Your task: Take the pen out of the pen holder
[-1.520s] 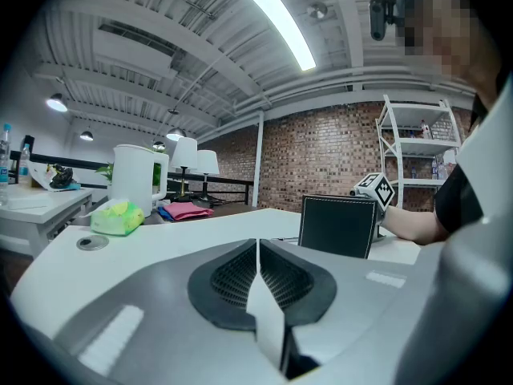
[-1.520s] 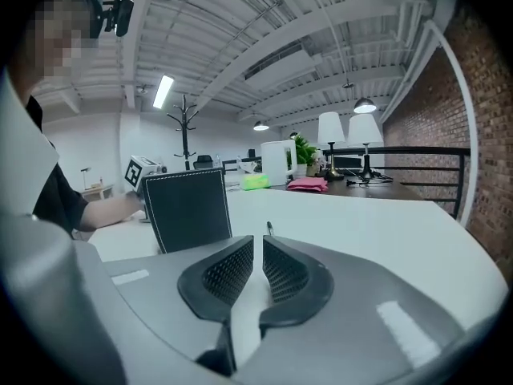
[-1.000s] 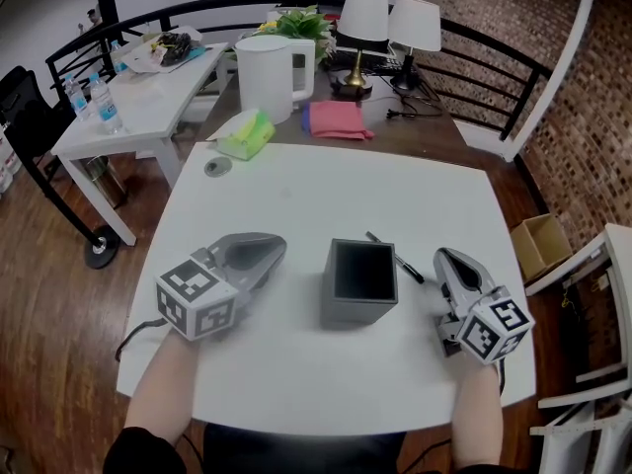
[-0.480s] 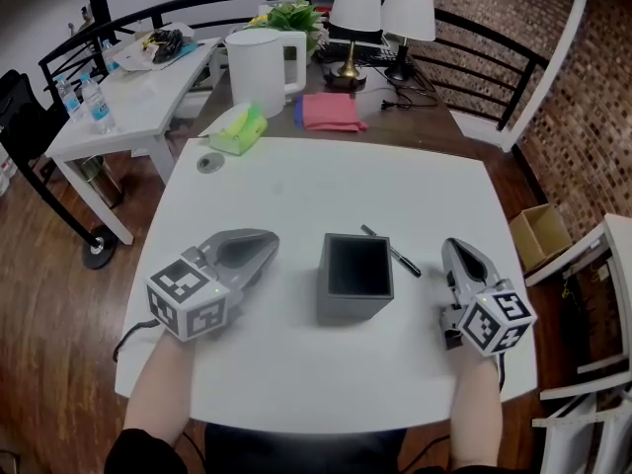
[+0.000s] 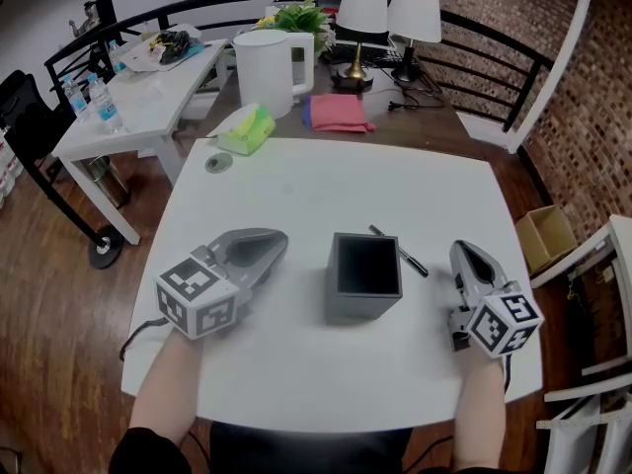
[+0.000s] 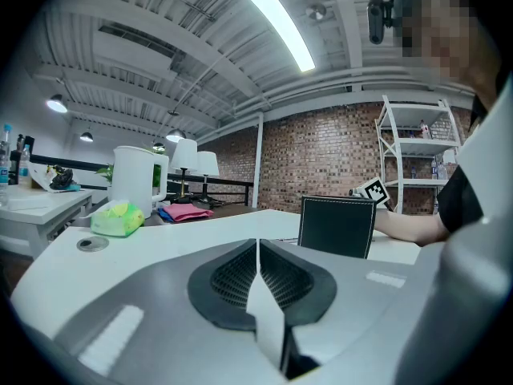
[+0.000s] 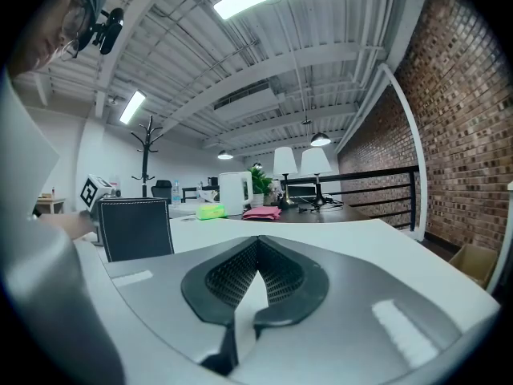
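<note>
A dark square pen holder [image 5: 364, 276] stands upright at the middle of the white table [image 5: 326, 181]; its inside looks empty from above. It also shows as a dark box [image 6: 337, 226] in the left gripper view and as the holder [image 7: 135, 227] in the right gripper view. A black pen [image 5: 399, 251] lies flat on the table just right of and behind the holder. My left gripper [image 5: 265, 241] rests left of the holder, shut with nothing in it. My right gripper [image 5: 464, 253] rests right of the pen, shut and empty.
A small round grey disc [image 5: 218, 164] lies near the table's far left corner. Behind the table are a green tissue pack [image 5: 247, 130], a white kettle [image 5: 267, 72], a pink cloth [image 5: 336, 114] and two lamps [image 5: 385, 13]. A white side table [image 5: 138, 97] stands at the left.
The view has shifted slightly. My right gripper has edged a little to the right, away from the pen. The left gripper, holder and pen keep their places.
</note>
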